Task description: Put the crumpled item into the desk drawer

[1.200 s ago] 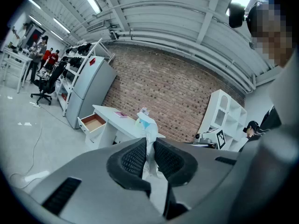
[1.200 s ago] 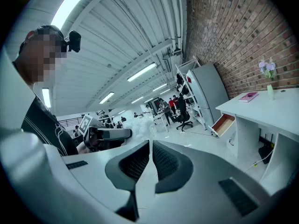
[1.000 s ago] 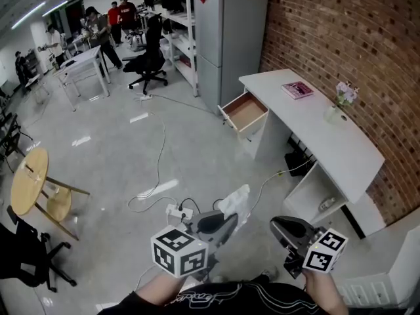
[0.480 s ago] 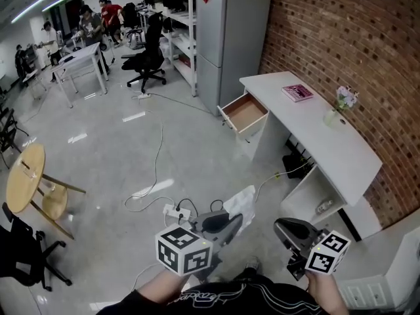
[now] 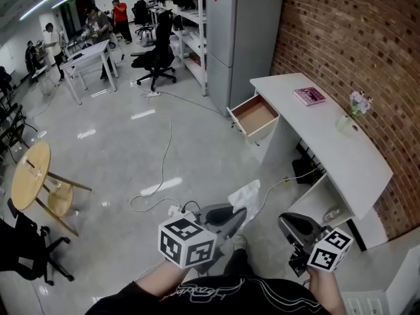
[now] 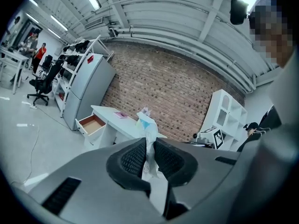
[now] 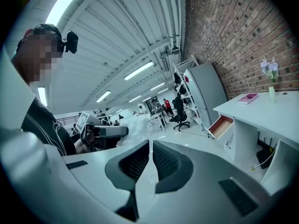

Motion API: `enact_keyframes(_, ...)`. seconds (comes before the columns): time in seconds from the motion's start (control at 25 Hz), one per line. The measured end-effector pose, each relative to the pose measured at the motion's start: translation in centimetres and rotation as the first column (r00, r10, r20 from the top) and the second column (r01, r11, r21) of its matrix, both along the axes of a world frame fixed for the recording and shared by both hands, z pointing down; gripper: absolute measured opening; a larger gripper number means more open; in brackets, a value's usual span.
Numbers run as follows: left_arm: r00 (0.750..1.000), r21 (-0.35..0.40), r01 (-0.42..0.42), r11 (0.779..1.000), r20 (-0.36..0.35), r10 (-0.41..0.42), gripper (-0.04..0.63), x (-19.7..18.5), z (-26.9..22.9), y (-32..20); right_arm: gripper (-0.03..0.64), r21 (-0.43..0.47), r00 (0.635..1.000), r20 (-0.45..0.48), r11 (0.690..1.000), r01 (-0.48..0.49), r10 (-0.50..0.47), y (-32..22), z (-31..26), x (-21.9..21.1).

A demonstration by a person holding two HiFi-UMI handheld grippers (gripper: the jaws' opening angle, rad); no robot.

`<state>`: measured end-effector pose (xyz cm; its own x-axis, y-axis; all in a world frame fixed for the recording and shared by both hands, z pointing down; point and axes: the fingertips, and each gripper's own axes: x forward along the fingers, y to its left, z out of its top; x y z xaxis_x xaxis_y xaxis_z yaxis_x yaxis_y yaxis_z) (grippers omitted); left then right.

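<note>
My left gripper (image 5: 235, 219) is shut on a crumpled white item (image 5: 244, 194), held low over the floor in front of me. In the left gripper view the crumpled item (image 6: 149, 146) stands pinched between the dark pads and sticks up above them. The white desk (image 5: 331, 143) runs along the brick wall at the right, and its drawer (image 5: 256, 115) is pulled out with a bare wooden inside. The same drawer (image 6: 91, 123) shows far ahead past the left jaws. My right gripper (image 5: 296, 228) hangs to the right, its jaws (image 7: 151, 160) together with nothing between them.
A grey fridge (image 5: 244, 38) stands beyond the desk. A pink book (image 5: 310, 96) and a flower vase (image 5: 349, 118) rest on the desk top. Cables and a power strip (image 5: 174, 210) lie on the floor. A round wooden stool (image 5: 29, 176) and black chair (image 5: 26, 251) stand left.
The head view has shifted: the desk, drawer and fridge slid slightly right and down. Both grippers keep their places and the left one still holds the crumpled item.
</note>
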<state>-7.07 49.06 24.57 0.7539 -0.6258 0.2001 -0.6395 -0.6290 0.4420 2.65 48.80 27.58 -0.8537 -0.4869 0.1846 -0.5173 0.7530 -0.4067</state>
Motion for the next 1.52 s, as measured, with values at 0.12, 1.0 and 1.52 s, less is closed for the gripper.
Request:
enact_keyframes(0.12,1.000,0.012,0.015,1.000,0.020,-0.016,0.055,-0.5,-0.6,-3.7,0.054,0.013,1.000,-0.008,1.000,0.010,-0.010,-4.5,-0.1,-0.2)
enact_keyframes(1.0,0.995,-0.118,0.044,0.992,0.091,-0.033,0.055,6.9,5.4,-42.6,0.054,-0.066,1.000,0.013,0.998,0.022,-0.021,-43.3,5.3,5.0)
enact_keyframes(1.52,0.994,-0.160,0.072,0.985,0.095,-0.057,0.055,6.0,9.1,-52.0,0.055,-0.049,0.998,-0.058,0.999,0.020,-0.023,-51.6,7.6,4.5)
